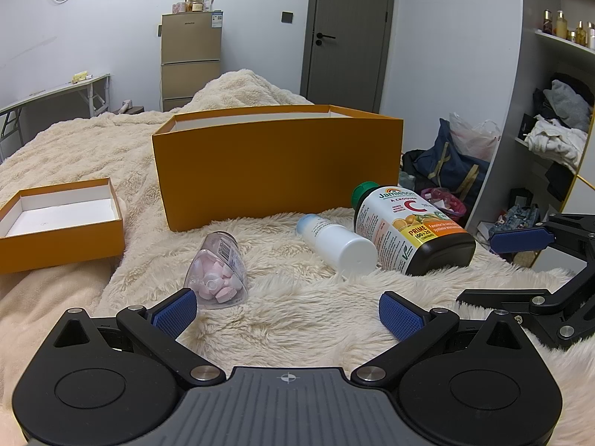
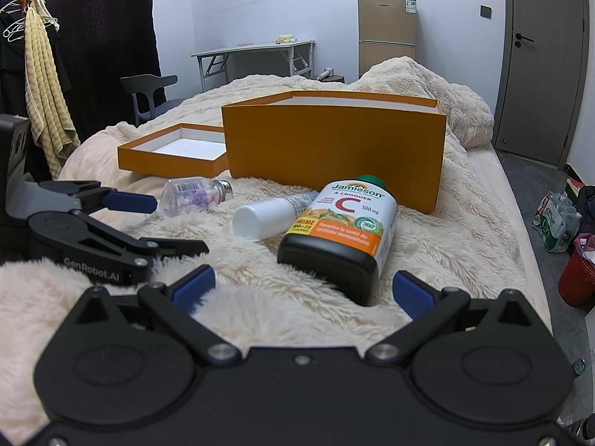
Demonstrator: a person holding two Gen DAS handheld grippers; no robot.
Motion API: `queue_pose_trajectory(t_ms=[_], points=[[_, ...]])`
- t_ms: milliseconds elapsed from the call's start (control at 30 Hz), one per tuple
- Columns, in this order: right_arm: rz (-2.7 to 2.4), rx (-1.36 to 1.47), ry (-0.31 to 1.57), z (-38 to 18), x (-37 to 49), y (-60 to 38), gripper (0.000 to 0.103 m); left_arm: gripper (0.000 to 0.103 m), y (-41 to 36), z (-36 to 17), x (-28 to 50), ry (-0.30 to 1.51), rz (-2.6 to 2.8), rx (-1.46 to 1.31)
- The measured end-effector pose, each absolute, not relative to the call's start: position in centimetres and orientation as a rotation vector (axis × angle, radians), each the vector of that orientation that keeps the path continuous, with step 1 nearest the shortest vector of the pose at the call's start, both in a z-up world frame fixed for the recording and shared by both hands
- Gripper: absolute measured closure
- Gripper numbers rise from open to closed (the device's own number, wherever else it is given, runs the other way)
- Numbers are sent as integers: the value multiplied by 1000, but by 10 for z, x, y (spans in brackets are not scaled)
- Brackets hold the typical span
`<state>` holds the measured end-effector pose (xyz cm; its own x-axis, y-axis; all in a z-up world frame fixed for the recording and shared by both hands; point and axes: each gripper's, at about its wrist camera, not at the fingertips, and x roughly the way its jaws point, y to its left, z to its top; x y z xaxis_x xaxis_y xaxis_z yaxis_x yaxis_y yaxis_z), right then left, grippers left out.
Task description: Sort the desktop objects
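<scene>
**Both grippers wide over a fleece-covered bed, three containers lying ahead**

Blue-padded fingers (image 1: 174,312) of the left gripper (image 1: 288,314) spread wide just above the cream fleece blanket (image 1: 297,319), with nothing between them. Just beyond its left pad lies a clear candy jar (image 1: 219,275) of pink and white pieces, on its side. To the right, a white bottle (image 1: 336,241) lies tipped over, touching a vitamin C bottle (image 1: 409,230) with a green cap, which also lies on its side, label up.

Behind them stands a large orange box (image 1: 279,163), open at the top, and to its left a shallow orange lid (image 1: 59,226) rests with its white inside upward.

From the right wrist view, the right gripper (image 2: 303,290) also stands wide and empty, the dark base of the vitamin C bottle (image 2: 342,234) just ahead of its pads. Both grippers sit close side by side, each showing at the edge of the other's view.
</scene>
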<state>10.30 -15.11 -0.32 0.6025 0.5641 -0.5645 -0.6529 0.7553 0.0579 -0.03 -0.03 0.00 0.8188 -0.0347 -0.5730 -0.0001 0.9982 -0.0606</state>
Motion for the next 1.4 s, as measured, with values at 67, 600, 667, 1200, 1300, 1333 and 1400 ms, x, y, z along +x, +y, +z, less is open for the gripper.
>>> queue_pose_trajectory(t_ms=[67, 600, 667, 1200, 1300, 1333, 1400], points=[[708, -160, 596, -3, 103, -151, 0, 0, 0, 0, 0, 612, -19, -59], [707, -160, 593, -3, 103, -150, 0, 0, 0, 2, -3, 612, -21, -60], [707, -160, 592, -2, 103, -150, 0, 0, 0, 2, -3, 612, -21, -60], [707, -157, 586, -1, 103, -151, 0, 0, 0, 3, -2, 610, -23, -61], [707, -157, 586, -1, 102, -151, 0, 0, 0, 3, -2, 610, -23, -61], [707, -157, 586, -1, 102, -151, 0, 0, 0, 3, -2, 610, -23, -61], [707, -157, 586, -1, 102, -151, 0, 0, 0, 2, -2, 611, -22, -62]])
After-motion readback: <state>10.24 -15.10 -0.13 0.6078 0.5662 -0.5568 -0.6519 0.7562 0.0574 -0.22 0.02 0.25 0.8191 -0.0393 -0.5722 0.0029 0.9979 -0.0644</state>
